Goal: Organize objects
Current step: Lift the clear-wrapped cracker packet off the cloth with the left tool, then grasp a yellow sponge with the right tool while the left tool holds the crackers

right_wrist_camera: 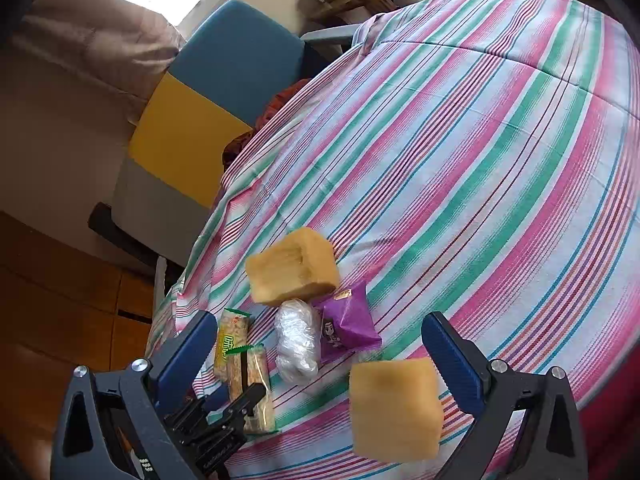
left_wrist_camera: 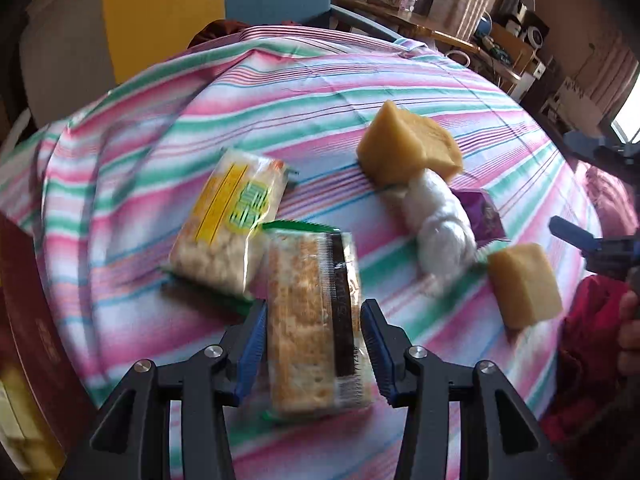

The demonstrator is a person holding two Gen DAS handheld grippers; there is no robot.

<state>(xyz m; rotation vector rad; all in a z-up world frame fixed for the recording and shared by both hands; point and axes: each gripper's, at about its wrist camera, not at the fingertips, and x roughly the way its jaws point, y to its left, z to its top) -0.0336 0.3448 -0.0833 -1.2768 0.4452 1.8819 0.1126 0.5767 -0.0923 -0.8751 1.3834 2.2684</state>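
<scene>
Tongs (left_wrist_camera: 314, 344) steeply downward astride cracker pack (left_wrist_camera: 316, 320)

a cloth (left_wrist_camera: 360, 92) striped pink, green, white and blue carries tan sponge blocks (left_wrist_camera: 408, 148), a purple packet (right_wrist_camera: 348, 326), a yellow-and-green labelled cracker pack (left_wrist_camera: 228, 216) and a white bundle (left_wrist_camera: 440, 228).

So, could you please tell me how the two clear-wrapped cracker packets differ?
The cracker packet with the yellow-and-green label lies clear of the left gripper; the cracker packet with the dark seam strip lies between its open jaws. The first shows its label, the second its seam. Both rest on the striped cloth.
</scene>
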